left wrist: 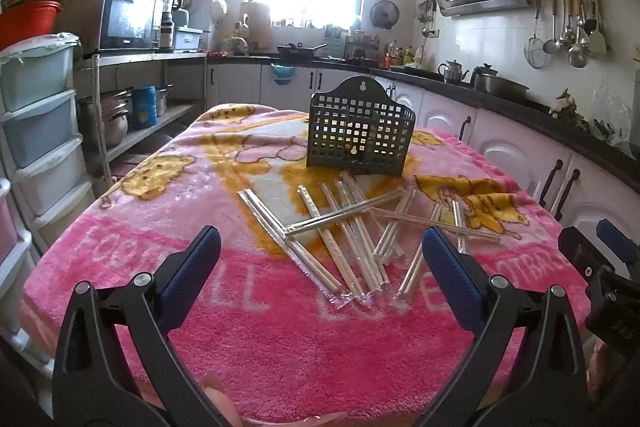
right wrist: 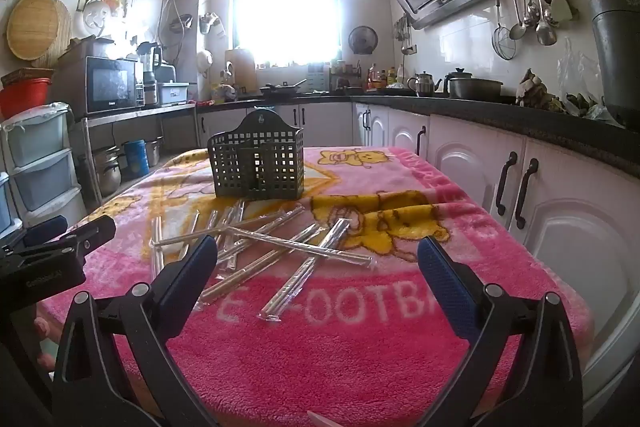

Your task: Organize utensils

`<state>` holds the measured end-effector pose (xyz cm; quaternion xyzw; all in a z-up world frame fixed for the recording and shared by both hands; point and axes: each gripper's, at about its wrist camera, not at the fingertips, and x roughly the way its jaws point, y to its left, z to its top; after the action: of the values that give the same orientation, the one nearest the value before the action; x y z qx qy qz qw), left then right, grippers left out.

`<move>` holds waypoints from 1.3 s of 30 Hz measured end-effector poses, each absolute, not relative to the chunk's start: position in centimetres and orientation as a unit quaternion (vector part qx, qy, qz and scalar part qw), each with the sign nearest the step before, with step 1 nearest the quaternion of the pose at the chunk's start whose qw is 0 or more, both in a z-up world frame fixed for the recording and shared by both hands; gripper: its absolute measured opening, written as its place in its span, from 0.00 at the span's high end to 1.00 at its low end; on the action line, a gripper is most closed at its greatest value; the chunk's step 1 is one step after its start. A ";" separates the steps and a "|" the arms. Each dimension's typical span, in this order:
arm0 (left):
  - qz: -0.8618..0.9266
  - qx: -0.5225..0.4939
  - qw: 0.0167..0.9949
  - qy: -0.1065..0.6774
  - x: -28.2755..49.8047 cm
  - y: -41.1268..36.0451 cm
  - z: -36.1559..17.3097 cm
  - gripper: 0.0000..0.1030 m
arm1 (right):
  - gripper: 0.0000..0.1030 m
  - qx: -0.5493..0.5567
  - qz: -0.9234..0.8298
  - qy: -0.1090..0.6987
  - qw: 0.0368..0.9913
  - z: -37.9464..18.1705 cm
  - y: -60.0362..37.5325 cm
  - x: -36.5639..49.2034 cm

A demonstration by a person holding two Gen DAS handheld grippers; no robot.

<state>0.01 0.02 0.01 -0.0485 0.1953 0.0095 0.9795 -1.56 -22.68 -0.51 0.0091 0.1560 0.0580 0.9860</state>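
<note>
Both grippers [left wrist: 320, 251] [right wrist: 318, 259] wide open; wrapped chopsticks [left wrist: 344, 227] by holder [left wrist: 360, 131].

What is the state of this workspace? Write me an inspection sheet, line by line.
Surface: pink blanket with cartoon print covers the table.
Job's things: wrapped chopsticks lie scattered and crossed; the dark perforated basket stands upright behind them, seemingly empty.
Clutter: nothing seen on the blanket.
Grippers: left hand-held gripper and right hand-held gripper both open, empty, short of the pile.
Cables: nothing seen.
Surroundings: kitchen counter with pots, hanging ladles, microwave, plastic drawers.
</note>
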 end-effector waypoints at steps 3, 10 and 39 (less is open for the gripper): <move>0.009 -0.049 0.980 0.194 0.0 0.0 0.0 0.10 | 0.06 0.010 0.058 0.150 0.987 -0.5 -22.7 -1.6; 0.009 -0.050 0.979 0.196 0.0 0.0 0.0 0.10 | 0.06 0.012 0.058 0.148 0.987 -0.5 -22.7 -1.6; 0.009 -0.051 0.980 0.195 0.0 0.0 0.0 0.10 | 0.06 0.015 0.057 0.148 0.987 -0.4 -22.7 -1.7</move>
<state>-0.02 0.04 0.02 -0.0509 0.1945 0.0088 0.9795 -1.65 -22.67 -0.39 0.0146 0.1477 0.0574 0.9873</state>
